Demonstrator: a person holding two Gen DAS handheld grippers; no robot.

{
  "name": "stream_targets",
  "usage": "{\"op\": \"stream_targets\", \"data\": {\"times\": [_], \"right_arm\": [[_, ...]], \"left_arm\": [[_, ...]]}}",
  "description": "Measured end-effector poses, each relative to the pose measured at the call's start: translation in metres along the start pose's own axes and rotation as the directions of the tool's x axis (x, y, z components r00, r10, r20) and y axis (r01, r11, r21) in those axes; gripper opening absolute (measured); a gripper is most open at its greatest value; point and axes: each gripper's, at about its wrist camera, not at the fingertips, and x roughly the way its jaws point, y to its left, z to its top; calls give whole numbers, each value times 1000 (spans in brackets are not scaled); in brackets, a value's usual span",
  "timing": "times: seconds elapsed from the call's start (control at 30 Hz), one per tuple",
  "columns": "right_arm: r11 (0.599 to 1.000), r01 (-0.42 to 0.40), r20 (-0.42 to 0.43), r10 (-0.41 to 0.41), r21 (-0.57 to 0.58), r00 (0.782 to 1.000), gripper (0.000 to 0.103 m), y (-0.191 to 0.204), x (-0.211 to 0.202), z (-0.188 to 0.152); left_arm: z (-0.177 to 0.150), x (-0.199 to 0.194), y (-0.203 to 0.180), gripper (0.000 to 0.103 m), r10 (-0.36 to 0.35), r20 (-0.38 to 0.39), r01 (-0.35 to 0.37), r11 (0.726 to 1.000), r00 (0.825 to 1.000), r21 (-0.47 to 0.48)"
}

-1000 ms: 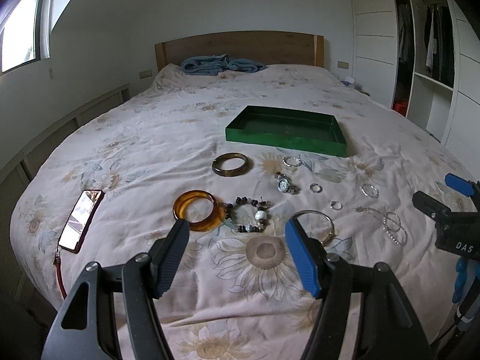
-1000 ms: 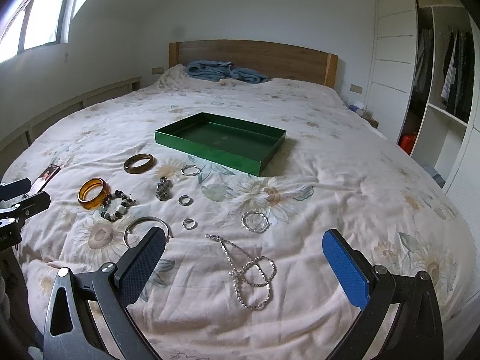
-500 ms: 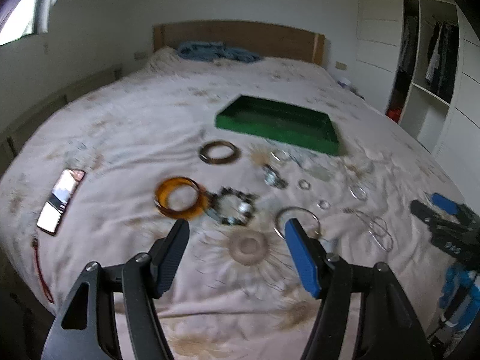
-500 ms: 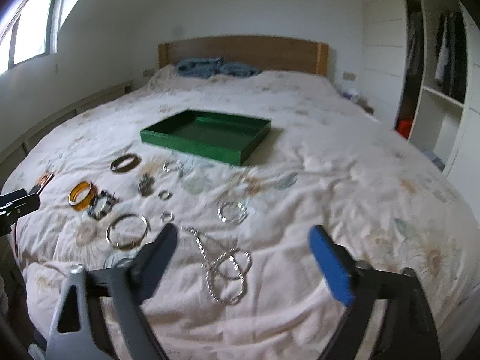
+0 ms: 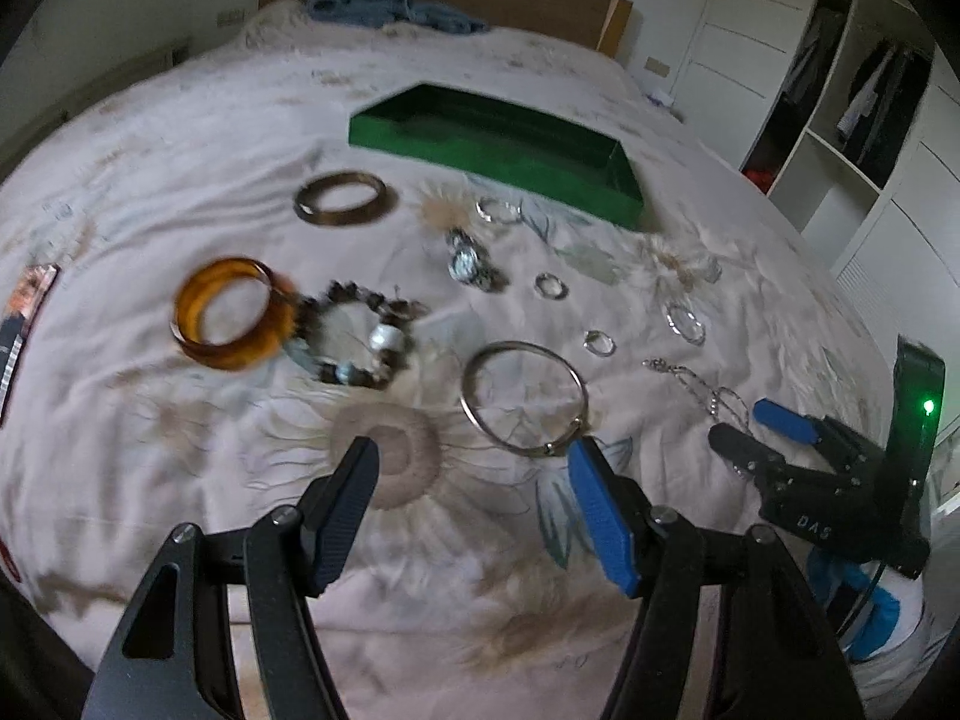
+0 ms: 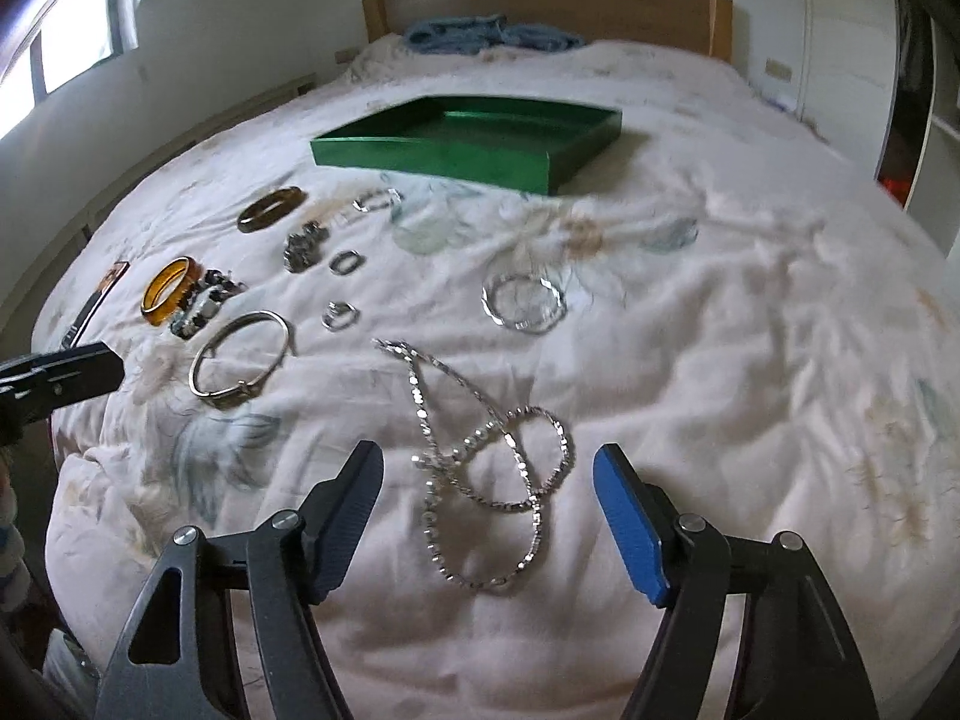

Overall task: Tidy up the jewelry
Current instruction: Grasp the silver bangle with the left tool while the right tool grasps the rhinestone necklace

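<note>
Jewelry lies spread on the bed in front of a green tray (image 5: 624,199), also in the right wrist view (image 6: 432,157). An amber bangle (image 5: 231,313), a beaded bracelet (image 5: 360,333), a brown bangle (image 5: 341,199), a silver bangle (image 5: 522,397) and small rings (image 5: 551,286) lie there. My left gripper (image 5: 474,459) is open and empty, just short of the silver bangle. My right gripper (image 6: 487,462) is open and empty, its jaws on either side of a silver chain necklace (image 6: 480,450).
A phone (image 5: 24,312) lies at the bed's left edge. A blue cloth (image 6: 480,36) lies by the wooden headboard (image 6: 552,3). An open wardrobe (image 5: 852,90) stands to the right. A thin silver bracelet (image 6: 523,303) lies mid-bed.
Both grippers have moved down and forward toward the bed. The left one has closed in on the silver bangle, the right one on the chain necklace. No jewelry has moved.
</note>
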Motion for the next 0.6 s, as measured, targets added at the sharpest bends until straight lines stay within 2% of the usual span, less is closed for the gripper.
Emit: {"op": "stream_targets", "data": {"times": [0.13, 0.23, 0.43, 0.5, 0.6], "right_arm": [[1000, -27, -32, 27, -3, 999, 74, -4, 12, 2], [999, -35, -45, 35, -9, 998, 74, -4, 17, 2], [999, -45, -86, 44, -8, 995, 75, -6, 28, 3], [999, -49, -113, 47, -11, 992, 77, -6, 34, 3], [998, -58, -133, 54, -21, 990, 84, -4, 38, 4]], "left_arm": [[6, 24, 2, 62, -7, -55, 4, 998, 998, -55], [11, 38, 2, 55, -14, -85, 7, 997, 996, -83], [19, 61, 5, 33, -6, -133, -11, 992, 991, -122], [21, 66, 5, 29, 3, -151, -21, 993, 988, -118], [22, 75, -3, 29, 45, -173, -56, 997, 984, -57]]}}
